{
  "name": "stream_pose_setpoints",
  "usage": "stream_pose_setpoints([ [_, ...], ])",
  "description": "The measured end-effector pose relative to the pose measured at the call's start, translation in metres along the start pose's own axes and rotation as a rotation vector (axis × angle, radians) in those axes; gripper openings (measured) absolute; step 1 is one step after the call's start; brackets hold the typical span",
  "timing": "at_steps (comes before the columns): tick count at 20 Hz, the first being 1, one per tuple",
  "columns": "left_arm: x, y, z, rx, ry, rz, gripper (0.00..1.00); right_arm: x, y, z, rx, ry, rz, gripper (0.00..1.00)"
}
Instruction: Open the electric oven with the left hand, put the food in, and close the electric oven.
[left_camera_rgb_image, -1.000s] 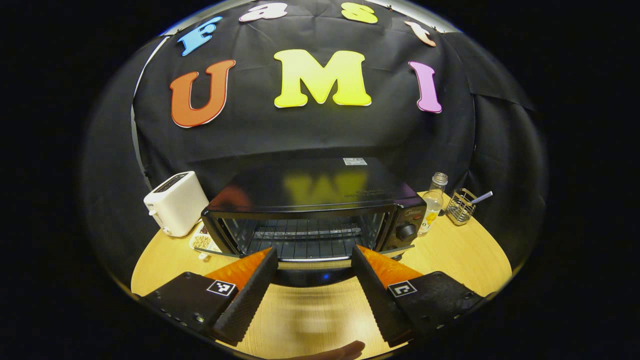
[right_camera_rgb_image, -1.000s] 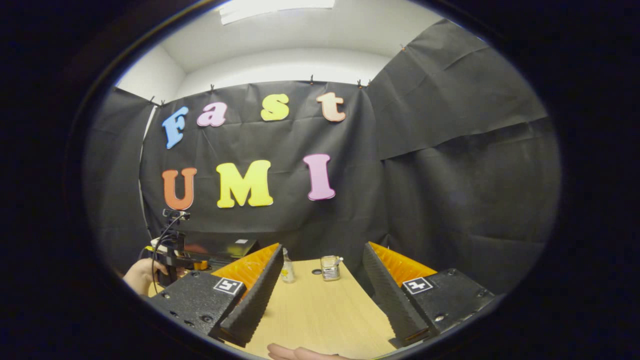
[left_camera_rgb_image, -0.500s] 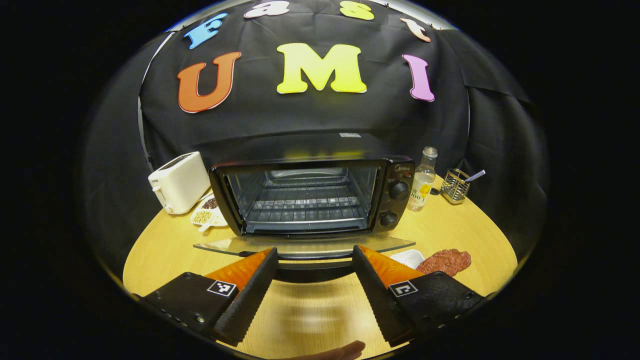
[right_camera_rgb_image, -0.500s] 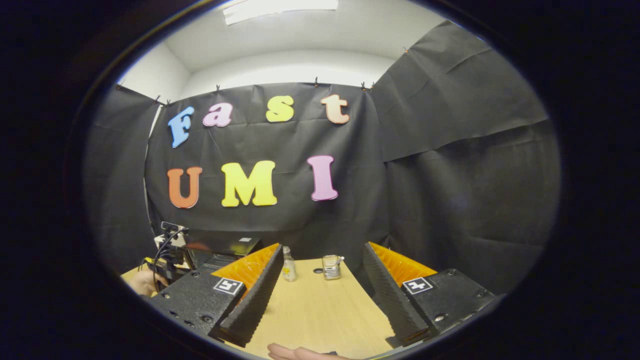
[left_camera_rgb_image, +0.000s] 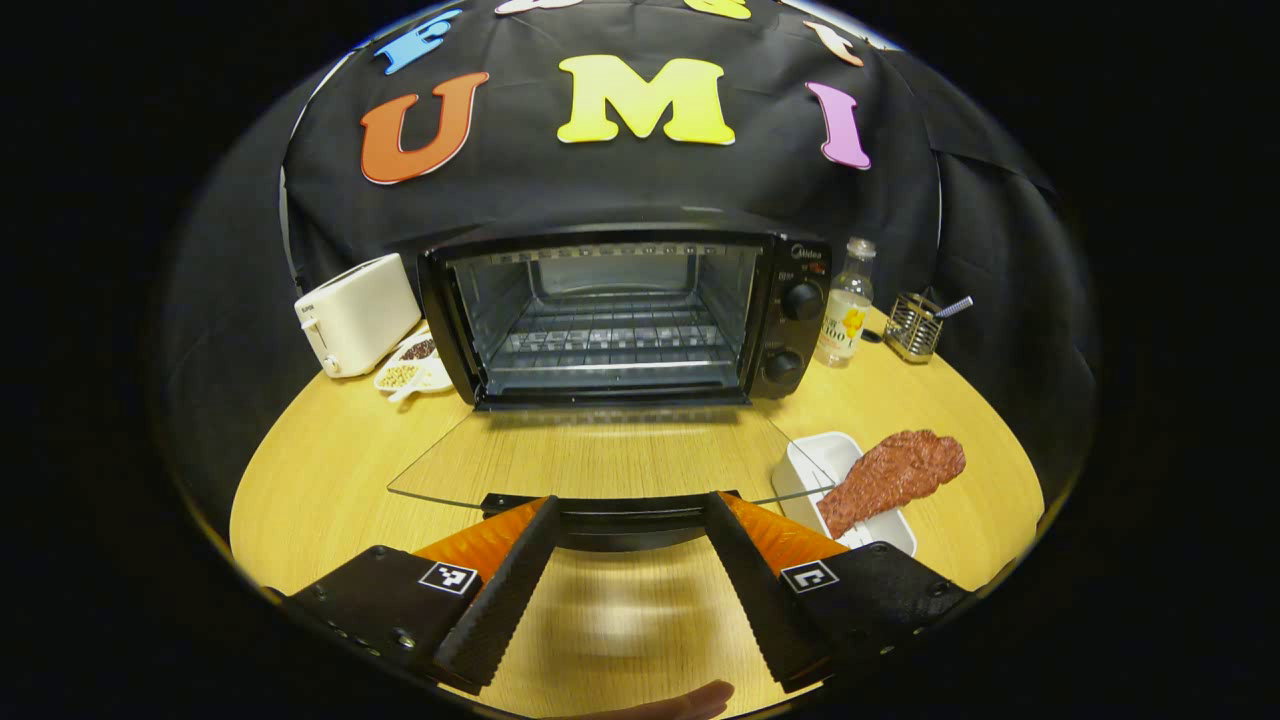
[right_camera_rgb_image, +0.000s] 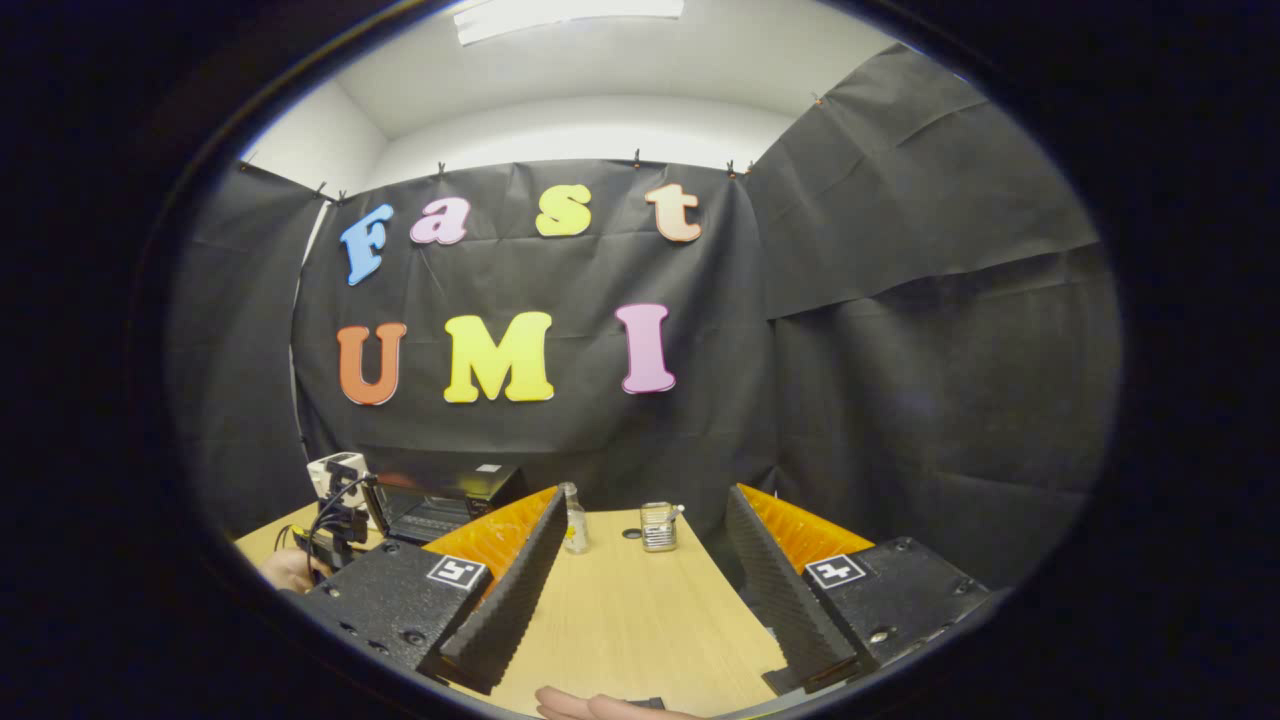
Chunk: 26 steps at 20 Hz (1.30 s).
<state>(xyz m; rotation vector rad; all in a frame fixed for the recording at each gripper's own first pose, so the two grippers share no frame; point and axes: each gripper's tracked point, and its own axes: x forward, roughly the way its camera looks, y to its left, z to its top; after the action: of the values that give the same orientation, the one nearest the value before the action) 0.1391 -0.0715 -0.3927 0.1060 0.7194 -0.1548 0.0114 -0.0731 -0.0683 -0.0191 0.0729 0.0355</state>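
Electric oven (left_camera_rgb_image: 610, 310) stands at the table's (left_camera_rgb_image: 320, 450) far side, straight ahead of the left gripper (left_camera_rgb_image: 628, 560). Glass door (left_camera_rgb_image: 600, 465) is folded down flat toward the gripper; door handle (left_camera_rgb_image: 620, 512) lies between the two fingers, at their tips. Left gripper: spread wide, fingers apart w/ handle in the gap; whether either pad touches it can't be told. Oven cavity w/ wire rack (left_camera_rgb_image: 612, 345) exposed. Food (left_camera_rgb_image: 893, 472), a reddish-brown piece, lies across a white tray (left_camera_rgb_image: 812, 462) just right of the door's corner, near the right fingertip. Around: white toaster (left_camera_rgb_image: 355, 312) and small dish (left_camera_rgb_image: 412, 362) left of oven; bottle (left_camera_rgb_image: 842, 305) and wire holder (left_camera_rgb_image: 915, 325) to its right. Right gripper (right_camera_rgb_image: 640, 590): spread wide, holding nothing, above bare tabletop, well apart from oven (right_camera_rgb_image: 440, 495).
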Motion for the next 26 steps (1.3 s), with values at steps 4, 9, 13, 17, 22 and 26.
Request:
stream_pose_setpoints([
  [4,0.017,-0.002,-0.037,-0.028,0.106,-0.001,0.94,0.009,0.004,-0.011,-0.017,0.037,0.012,1.00],
  [9,0.017,-0.002,-0.036,-0.063,0.088,0.001,0.95,0.018,0.016,-0.020,-0.015,0.066,0.072,0.97],
  [13,0.001,0.007,-0.024,-0.091,0.043,0.021,0.95,0.032,0.026,-0.036,-0.013,0.113,0.103,1.00],
  [17,-0.037,0.016,0.010,-0.102,-0.088,0.012,0.94,0.061,0.047,-0.077,-0.017,0.256,0.176,1.00],
  [22,-0.108,0.017,0.071,-0.089,-0.343,0.001,0.93,0.102,0.076,-0.139,0.037,0.485,0.296,1.00],
  [26,-0.160,0.023,0.098,-0.063,-0.475,0.030,0.93,0.137,0.099,-0.189,0.112,0.672,0.384,0.94],
])
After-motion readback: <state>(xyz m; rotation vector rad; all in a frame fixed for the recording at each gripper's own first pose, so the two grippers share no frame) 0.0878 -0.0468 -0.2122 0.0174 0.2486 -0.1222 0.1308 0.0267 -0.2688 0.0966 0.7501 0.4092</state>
